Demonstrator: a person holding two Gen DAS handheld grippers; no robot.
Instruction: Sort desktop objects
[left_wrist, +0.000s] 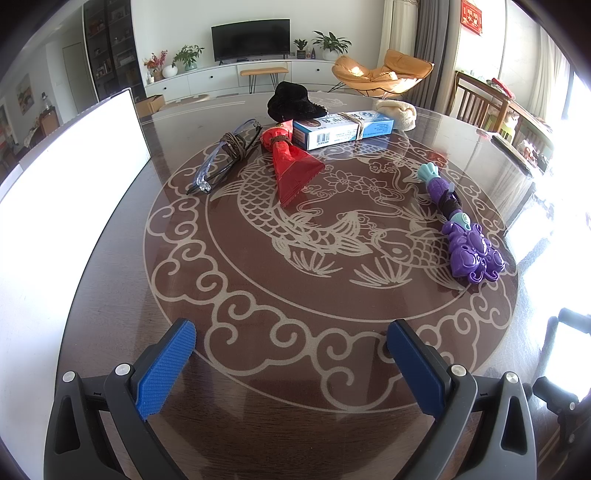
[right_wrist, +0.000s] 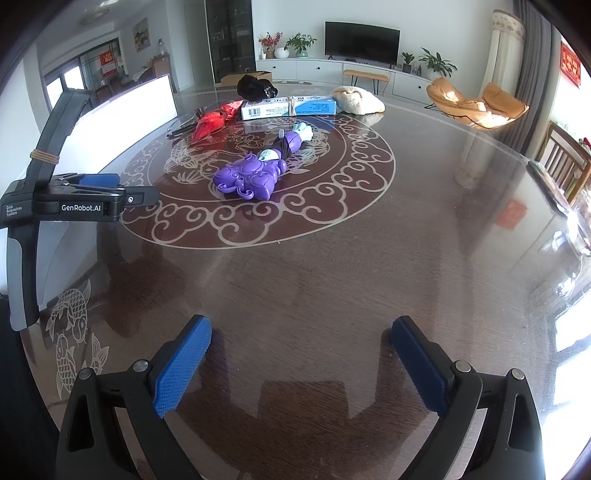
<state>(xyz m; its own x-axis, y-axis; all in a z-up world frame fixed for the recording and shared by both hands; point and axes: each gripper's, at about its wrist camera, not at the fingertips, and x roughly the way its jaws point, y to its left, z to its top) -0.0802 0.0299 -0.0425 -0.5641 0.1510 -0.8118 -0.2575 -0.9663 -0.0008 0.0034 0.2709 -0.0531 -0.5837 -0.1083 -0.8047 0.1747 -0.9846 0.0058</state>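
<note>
A dark glass tabletop (left_wrist: 122, 295) etched with a pale fish-and-cloud medallion fills both wrist views, a bright white board (left_wrist: 74, 155) along its left edge. In the left wrist view, a blue-and-white box (left_wrist: 341, 129) tied with a band lies at upper centre, a black cloth (left_wrist: 293, 101) just behind it and a cream cloth (left_wrist: 399, 112) at its right end. A red paper bundle (left_wrist: 291, 166) tied with cord lies in front of the box's left end, with clear glasses (left_wrist: 225, 157) wrapped in brown cord to its left. A purple toy (left_wrist: 463, 229) with teal ends lies at centre right, well apart from the rest. The left gripper (left_wrist: 291, 360) hangs above the near rim of the medallion, its blue fingers (left_wrist: 166, 369) spread wide and empty. In the right wrist view, the right gripper (right_wrist: 301, 363) hangs over bare tabletop at the bottom of the frame, fingers likewise released, holding nothing.
</note>
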